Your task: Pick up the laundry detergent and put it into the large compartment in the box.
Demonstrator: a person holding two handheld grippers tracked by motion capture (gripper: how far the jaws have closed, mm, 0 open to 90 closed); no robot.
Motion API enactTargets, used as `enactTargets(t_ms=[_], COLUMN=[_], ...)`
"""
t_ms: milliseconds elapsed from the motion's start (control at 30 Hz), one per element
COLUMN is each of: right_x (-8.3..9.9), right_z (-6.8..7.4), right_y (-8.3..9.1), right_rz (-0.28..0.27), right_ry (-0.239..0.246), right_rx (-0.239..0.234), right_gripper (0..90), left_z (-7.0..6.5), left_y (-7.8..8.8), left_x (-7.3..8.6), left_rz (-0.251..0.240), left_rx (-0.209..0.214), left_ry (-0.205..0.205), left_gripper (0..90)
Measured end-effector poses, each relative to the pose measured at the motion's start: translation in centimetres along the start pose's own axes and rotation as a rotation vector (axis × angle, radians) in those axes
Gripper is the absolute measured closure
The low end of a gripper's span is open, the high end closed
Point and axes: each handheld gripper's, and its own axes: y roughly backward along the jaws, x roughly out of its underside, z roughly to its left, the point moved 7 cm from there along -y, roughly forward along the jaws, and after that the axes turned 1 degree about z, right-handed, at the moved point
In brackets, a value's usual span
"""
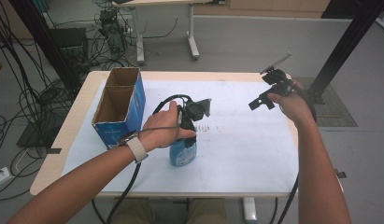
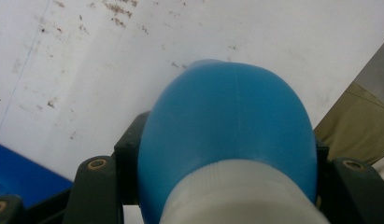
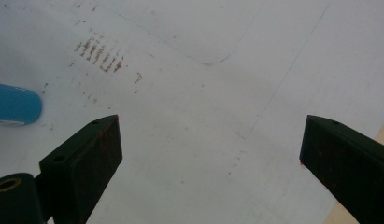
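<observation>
The desk point(image 1: 63, 154) has a pale wooden top, mostly covered by a white sheet point(image 1: 245, 154) that carries small brown smudges and faint blue pen lines. It stands on a grey floor; black cables point(image 1: 21, 116) lie in tangles to its left, and a second table's white legs point(image 1: 192, 37) rise behind it. A blue box point(image 1: 119, 112) of open cardboard, with two compartments, stands on the sheet just left of the left gripper point(image 1: 189, 133). That gripper's fingers are clamped on a bottle point(image 1: 182, 154), one finger on each side of its top. The bottle stands upright on the sheet below the fingers; it is blue plastic with a rounded shoulder, a white cap and a label on its front. The right gripper point(image 1: 262, 103) is held above the sheet's right part, well apart from the bottle, its fingers point(image 3: 84, 163) spread wide with nothing between them but the bare sheet below.
</observation>
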Motion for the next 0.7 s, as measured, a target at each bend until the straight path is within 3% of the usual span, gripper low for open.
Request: enactTargets(t_ms=[700], right_x=[0.25], right_z=[0.07], right_y=[0.37], right_rz=[-0.004], right_ry=[-0.004], right_rx=[0.004], right_gripper=[5.5], left_z=[-0.05], left_y=[0.00], left_x=[0.08], left_rz=[-0.003], left_rx=[-0.002], left_ry=[0.000], left_gripper=[38.9])
